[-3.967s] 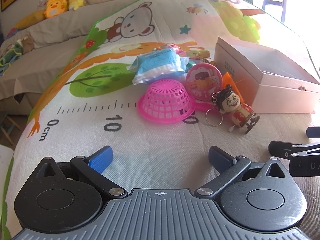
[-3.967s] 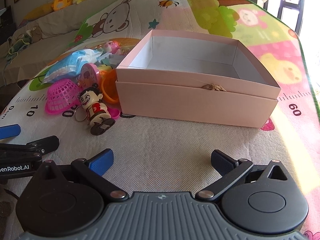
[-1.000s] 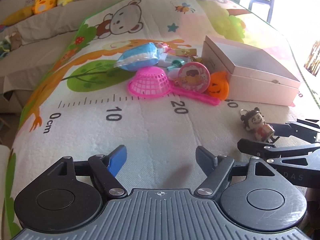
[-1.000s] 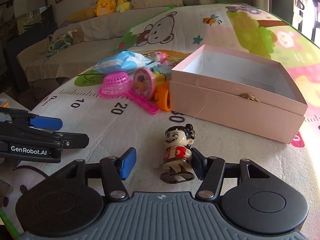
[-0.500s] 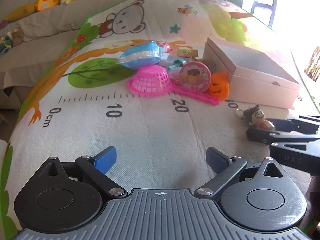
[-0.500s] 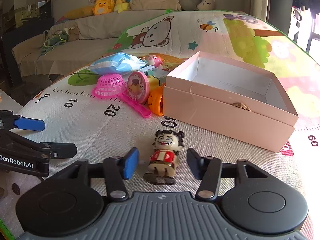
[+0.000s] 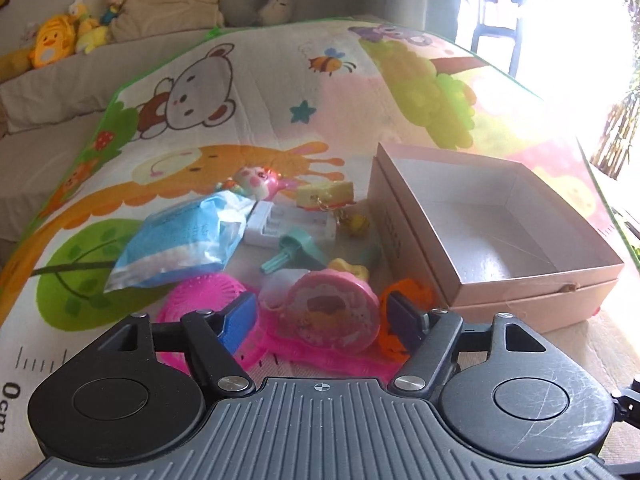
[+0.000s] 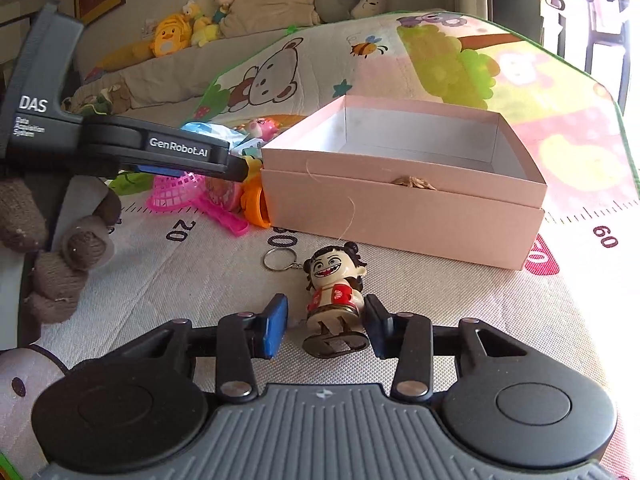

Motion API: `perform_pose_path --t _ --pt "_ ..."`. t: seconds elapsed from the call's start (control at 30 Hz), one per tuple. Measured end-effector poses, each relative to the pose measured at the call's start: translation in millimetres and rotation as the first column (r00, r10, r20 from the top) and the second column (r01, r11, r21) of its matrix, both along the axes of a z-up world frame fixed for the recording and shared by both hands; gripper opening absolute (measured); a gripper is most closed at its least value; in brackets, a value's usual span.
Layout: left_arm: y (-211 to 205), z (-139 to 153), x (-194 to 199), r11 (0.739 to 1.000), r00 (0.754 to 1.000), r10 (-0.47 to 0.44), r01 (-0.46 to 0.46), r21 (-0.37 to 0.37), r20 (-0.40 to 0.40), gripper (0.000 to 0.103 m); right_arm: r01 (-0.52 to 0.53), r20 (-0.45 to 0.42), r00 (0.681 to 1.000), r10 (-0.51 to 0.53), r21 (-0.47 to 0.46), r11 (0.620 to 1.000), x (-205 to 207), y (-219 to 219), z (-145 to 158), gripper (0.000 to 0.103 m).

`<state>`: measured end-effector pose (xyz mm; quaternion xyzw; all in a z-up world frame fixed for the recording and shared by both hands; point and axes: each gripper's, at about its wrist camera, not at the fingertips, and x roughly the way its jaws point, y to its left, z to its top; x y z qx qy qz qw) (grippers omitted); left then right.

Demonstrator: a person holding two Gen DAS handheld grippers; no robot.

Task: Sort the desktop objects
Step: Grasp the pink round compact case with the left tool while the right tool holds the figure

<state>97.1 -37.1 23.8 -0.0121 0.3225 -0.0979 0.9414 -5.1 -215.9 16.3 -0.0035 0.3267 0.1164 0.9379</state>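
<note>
An open pink box (image 7: 500, 240) stands on the play mat, also in the right wrist view (image 8: 400, 184). My left gripper (image 7: 320, 316) is open, its fingers on either side of a round pink toy (image 7: 332, 314) in the toy pile. My right gripper (image 8: 326, 326) is open around a small doll keychain (image 8: 334, 292) standing upright on the mat in front of the box; neither finger visibly touches it. The left gripper body (image 8: 120, 148) reaches over the pile in the right wrist view.
The pile left of the box holds a pink basket scoop (image 7: 200, 300), a blue-white packet (image 7: 184, 240), an orange pumpkin toy (image 7: 404, 296), a white tray (image 7: 288, 224), a teal piece (image 7: 296, 248) and a cheese keychain (image 7: 324, 196). A sofa with plush toys (image 7: 52, 44) stands behind.
My left gripper moved forward over the toy pile and now straddles the round pink toy. My right gripper stays open around the doll keychain, which stands on the mat.
</note>
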Motion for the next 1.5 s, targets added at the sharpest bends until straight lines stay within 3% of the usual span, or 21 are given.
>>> perform_pose_path --t 0.07,0.17,0.33,0.37,0.43,0.57,0.7,0.77,0.83,1.0,1.07,1.23,1.3,1.33,1.37,1.5 --pt "3 -2 3 1.000 1.000 -0.009 0.009 -0.024 -0.002 0.061 -0.001 -0.003 1.000 0.001 0.011 1.000 0 -1 0 0.042" --pt "5 -2 3 0.999 1.000 -0.022 0.022 -0.041 0.003 0.059 -0.015 -0.004 1.000 0.015 -0.012 1.000 1 4 -1 0.049" --pt "10 4 -11 0.999 0.999 -0.035 0.035 -0.005 0.012 0.057 -0.017 0.000 1.000 0.017 -0.046 0.999 1 10 -1 0.049" --pt "12 7 -18 0.999 0.999 -0.044 0.044 0.006 0.015 0.021 -0.015 0.000 1.000 0.015 -0.045 0.999 1 10 -1 0.049" --pt "16 16 -33 0.997 0.998 -0.069 0.069 0.031 0.005 0.015 -0.015 0.000 1.000 0.015 -0.047 0.999 1 10 -1 0.049" --pt "22 30 -66 0.988 0.994 -0.104 0.100 0.114 0.030 0.015 -0.014 0.002 1.000 0.014 -0.057 0.998 1 12 -1 0.049" --pt "27 28 -79 0.991 0.996 -0.085 0.082 0.102 0.019 0.020 -0.008 0.003 1.000 0.009 -0.060 0.998 1 12 -1 0.050" --pt "28 25 -71 0.996 0.999 -0.052 0.051 0.068 0.011 0.051 -0.005 0.004 1.000 0.006 -0.068 0.998 1 13 -1 0.051" --pt "29 22 -58 1.000 1.000 -0.019 0.019 0.016 0.000 0.069 0.001 0.005 1.000 0.000 -0.078 0.997 1 14 -1 0.054" --pt "28 10 -9 0.996 0.998 0.050 -0.052 -0.071 -0.037 0.078 0.025 -0.003 1.000 -0.025 -0.072 0.997 1 12 -1 0.062" --pt "21 8 3 0.997 0.999 0.043 -0.045 -0.060 -0.031 0.082 0.023 -0.004 1.000 -0.023 -0.073 0.997 1 12 -1 0.064" --pt "2 3 17 0.998 0.999 0.048 -0.047 0.039 -0.011 0.085 0.009 -0.010 1.000 -0.010 -0.070 0.998 2 12 -1 0.068" --pt "-1 1 16 0.997 1.000 0.026 -0.027 0.068 0.005 0.077 0.008 -0.011 1.000 -0.009 -0.068 0.998 2 11 -1 0.069" --pt "-1 -1 16 0.997 1.000 0.010 -0.009 0.074 -0.008 0.065 0.008 -0.011 1.000 -0.009 -0.067 0.998 2 11 -1 0.069" --pt "-2 -4 16 0.996 1.000 0.006 -0.003 0.087 -0.031 0.060 0.008 -0.011 1.000 -0.009 -0.065 0.998 2 11 -1 0.069" --pt "-2 -11 -1 0.987 1.000 -0.025 0.027 0.158 -0.014 0.060 0.006 -0.011 1.000 -0.007 -0.060 0.998 2 10 -1 0.070"
